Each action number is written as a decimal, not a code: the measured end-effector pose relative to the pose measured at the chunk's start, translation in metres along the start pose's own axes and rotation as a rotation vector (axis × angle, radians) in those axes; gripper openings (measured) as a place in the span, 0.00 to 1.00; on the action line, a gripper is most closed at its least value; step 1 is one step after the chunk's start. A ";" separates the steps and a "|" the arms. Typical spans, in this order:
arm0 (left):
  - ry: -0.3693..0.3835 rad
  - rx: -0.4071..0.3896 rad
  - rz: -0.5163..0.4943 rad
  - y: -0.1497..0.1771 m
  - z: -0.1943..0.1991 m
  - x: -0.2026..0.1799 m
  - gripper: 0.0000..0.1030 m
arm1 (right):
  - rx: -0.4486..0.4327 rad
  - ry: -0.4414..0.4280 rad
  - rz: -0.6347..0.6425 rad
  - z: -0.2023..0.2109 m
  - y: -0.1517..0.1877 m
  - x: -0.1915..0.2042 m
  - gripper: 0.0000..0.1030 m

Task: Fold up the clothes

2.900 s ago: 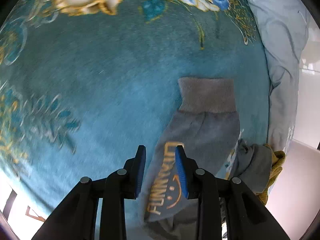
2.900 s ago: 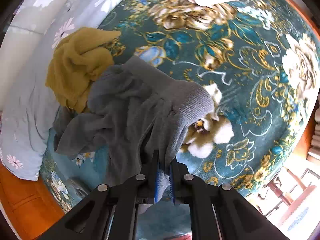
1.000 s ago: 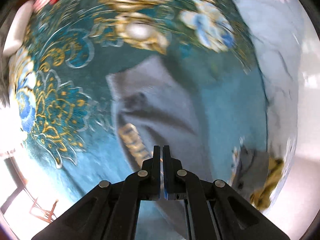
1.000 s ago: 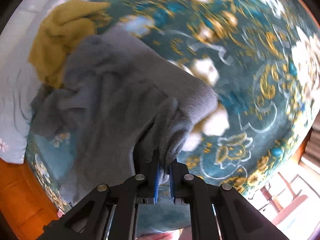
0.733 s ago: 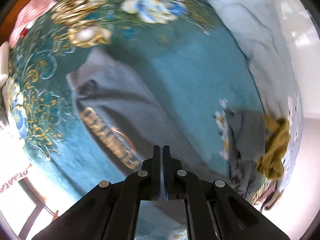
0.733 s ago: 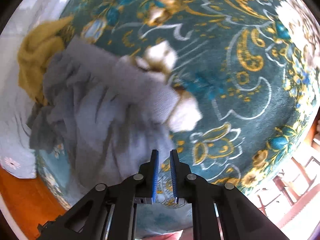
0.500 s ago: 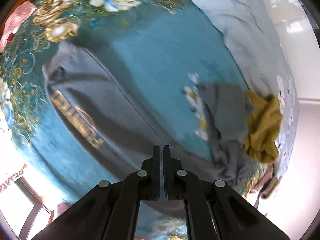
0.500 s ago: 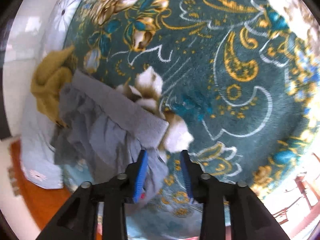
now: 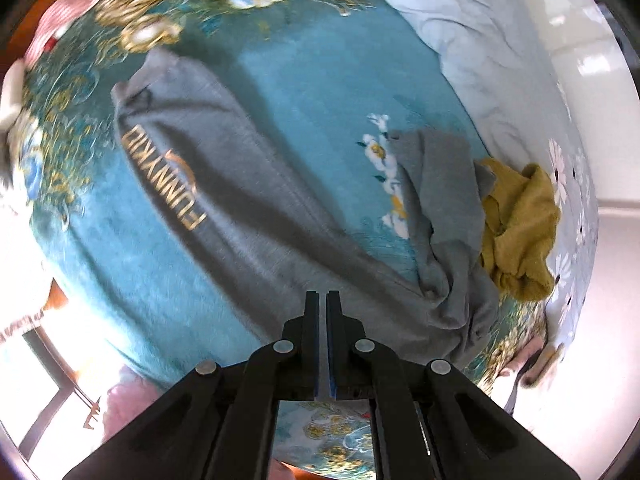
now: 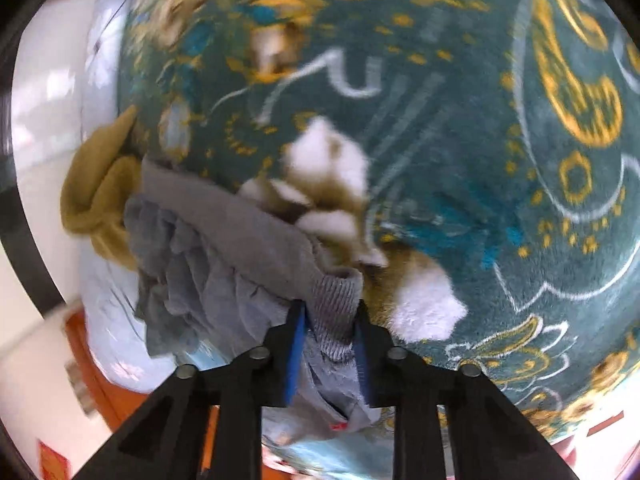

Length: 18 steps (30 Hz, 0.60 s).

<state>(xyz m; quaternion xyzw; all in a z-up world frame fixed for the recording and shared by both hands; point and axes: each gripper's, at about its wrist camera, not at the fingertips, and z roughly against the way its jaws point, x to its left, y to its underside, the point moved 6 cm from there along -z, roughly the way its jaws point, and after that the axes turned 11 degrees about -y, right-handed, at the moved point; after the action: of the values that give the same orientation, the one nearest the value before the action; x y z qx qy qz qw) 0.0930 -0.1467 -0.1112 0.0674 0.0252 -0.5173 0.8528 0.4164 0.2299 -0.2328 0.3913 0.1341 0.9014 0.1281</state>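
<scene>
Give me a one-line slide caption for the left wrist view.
Closed left tongs above grey sweatpants stretched across a teal floral blanket, mustard garment bunched alongside.

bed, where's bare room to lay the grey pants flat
Free: the plain teal blanket between the stretched pant leg and the pale pillow, and the wide flowered stretch beyond the ribbed cuff in the right wrist view. Crowded: the corner where the bunched pants press against the yellow garment.
</scene>
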 end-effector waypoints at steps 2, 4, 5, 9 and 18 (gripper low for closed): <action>0.003 0.000 0.022 0.004 0.000 0.005 0.02 | -0.003 0.015 0.086 0.012 -0.001 0.012 0.20; 0.005 0.000 0.044 0.008 0.000 0.009 0.02 | -0.024 0.044 0.122 0.028 -0.009 0.011 0.17; 0.006 0.000 0.054 0.010 0.000 0.011 0.02 | -0.034 0.072 0.126 0.033 -0.014 0.006 0.10; 0.028 -0.001 0.056 0.011 0.005 0.015 0.02 | -0.033 0.135 0.038 0.034 -0.022 -0.018 0.10; 0.077 -0.006 0.159 -0.004 0.011 0.062 0.02 | -0.049 0.253 0.109 0.036 -0.015 0.014 0.15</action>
<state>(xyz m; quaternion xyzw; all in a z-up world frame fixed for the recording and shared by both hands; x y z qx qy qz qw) 0.1180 -0.2043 -0.1076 0.0866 0.0543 -0.4451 0.8897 0.4354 0.2535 -0.2045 0.2781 0.1057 0.9521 0.0703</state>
